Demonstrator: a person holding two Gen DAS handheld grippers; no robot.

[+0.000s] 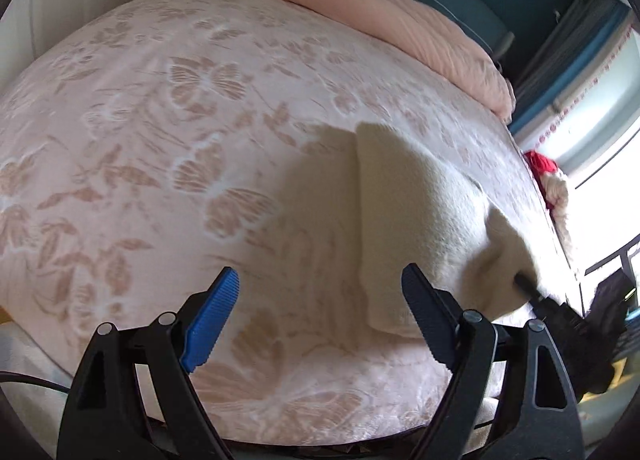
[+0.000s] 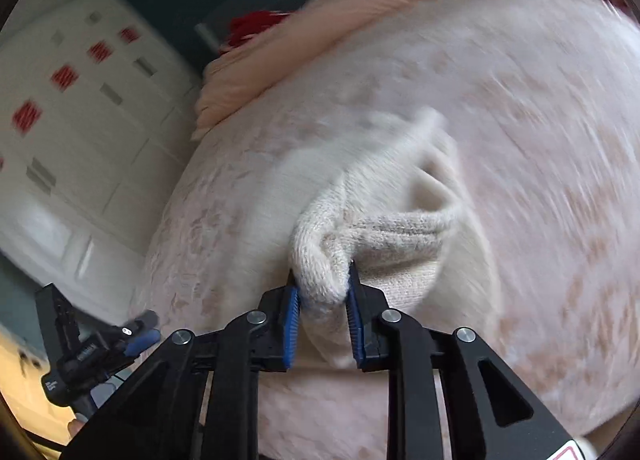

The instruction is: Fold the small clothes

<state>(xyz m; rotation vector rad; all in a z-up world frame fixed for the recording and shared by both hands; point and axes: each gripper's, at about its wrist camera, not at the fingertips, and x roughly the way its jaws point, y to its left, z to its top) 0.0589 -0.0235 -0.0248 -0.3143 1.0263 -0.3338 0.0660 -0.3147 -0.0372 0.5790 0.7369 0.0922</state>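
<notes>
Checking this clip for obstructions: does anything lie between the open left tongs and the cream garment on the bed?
Nothing visible does. The left tongs stand open over the floral bedspread, and only bare bedspread separates them from the cream knit garment. The right tongs already pinch a fold of it.

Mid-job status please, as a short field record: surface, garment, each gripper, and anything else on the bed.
surface: bed with a pink floral blanket
garment: cream knit garment, partly lifted at one edge, the rest lying on the blanket
left gripper: open, holding nothing, above the blanket beside the garment
right gripper: shut on a bunched fold of the garment
other items: peach duvet along the far side of the bed
image quality: right wrist view is motion-blurred
</notes>
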